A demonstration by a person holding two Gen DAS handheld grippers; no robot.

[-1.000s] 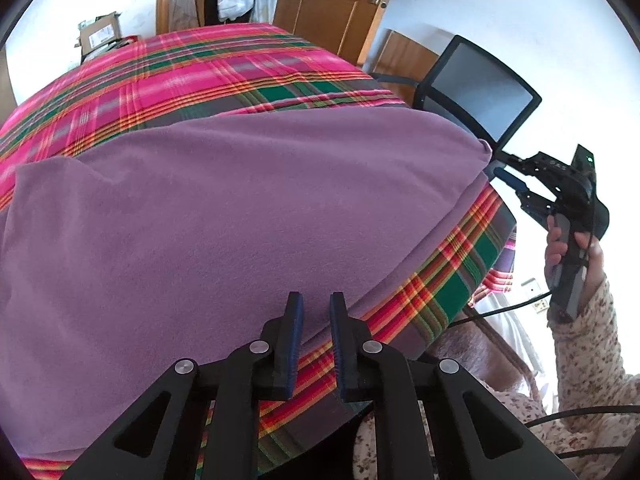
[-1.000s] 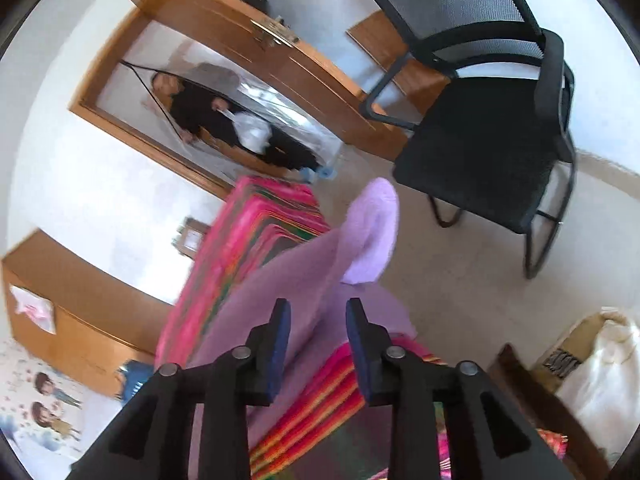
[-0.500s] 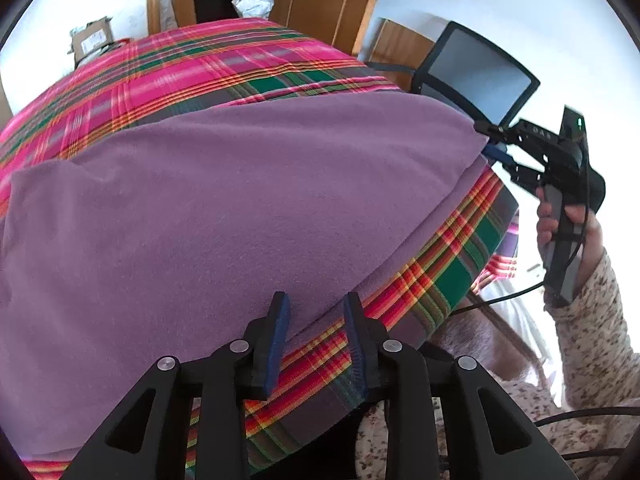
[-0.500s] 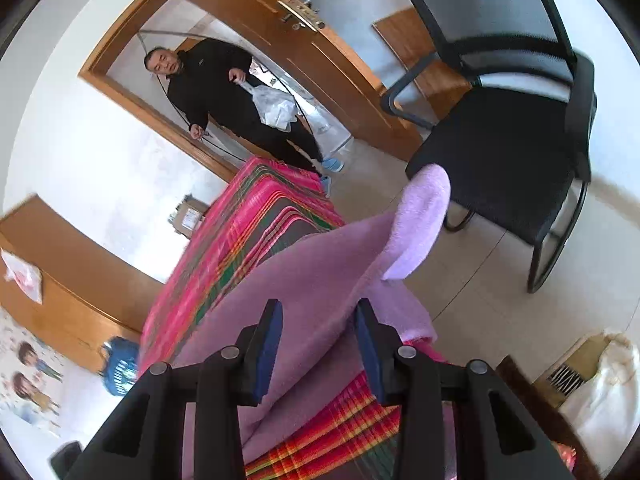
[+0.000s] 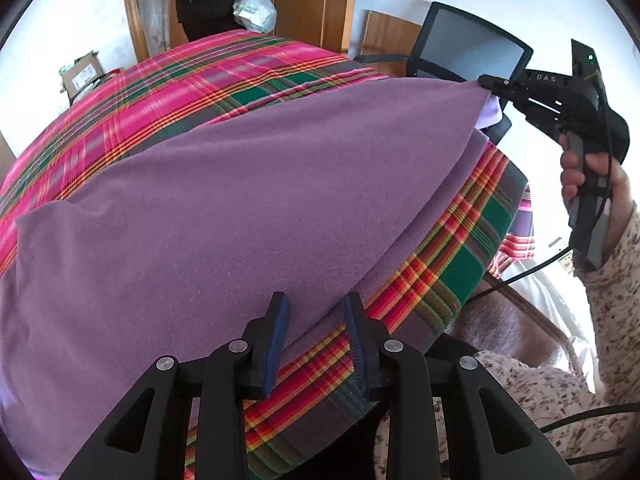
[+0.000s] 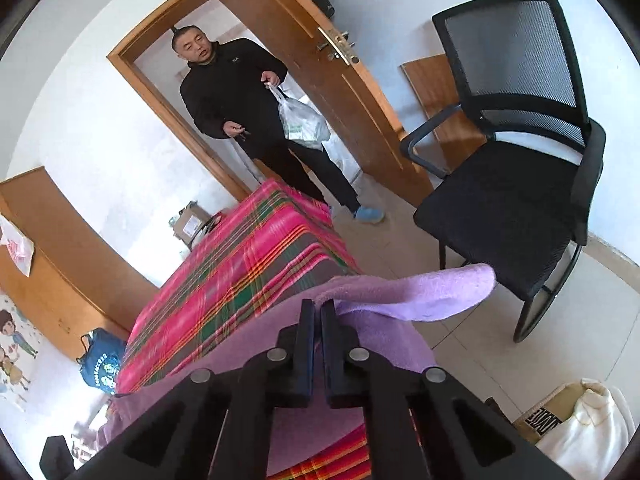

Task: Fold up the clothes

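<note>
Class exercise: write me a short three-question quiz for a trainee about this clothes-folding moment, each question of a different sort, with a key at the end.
1. True or false: the right gripper has its jaws shut on a corner of the purple garment.
2. Multiple choice: what lies under the garment? A) bare wooden boards B) a plaid cloth C) a white sheet
3. Fill in: the left gripper has its jaws ___, with the garment's near edge between them.

Key
1. True: the corner is pinched and lifted off the cloth.
2. B
3. Open: the pads stand apart, not pressing the fabric.
</note>
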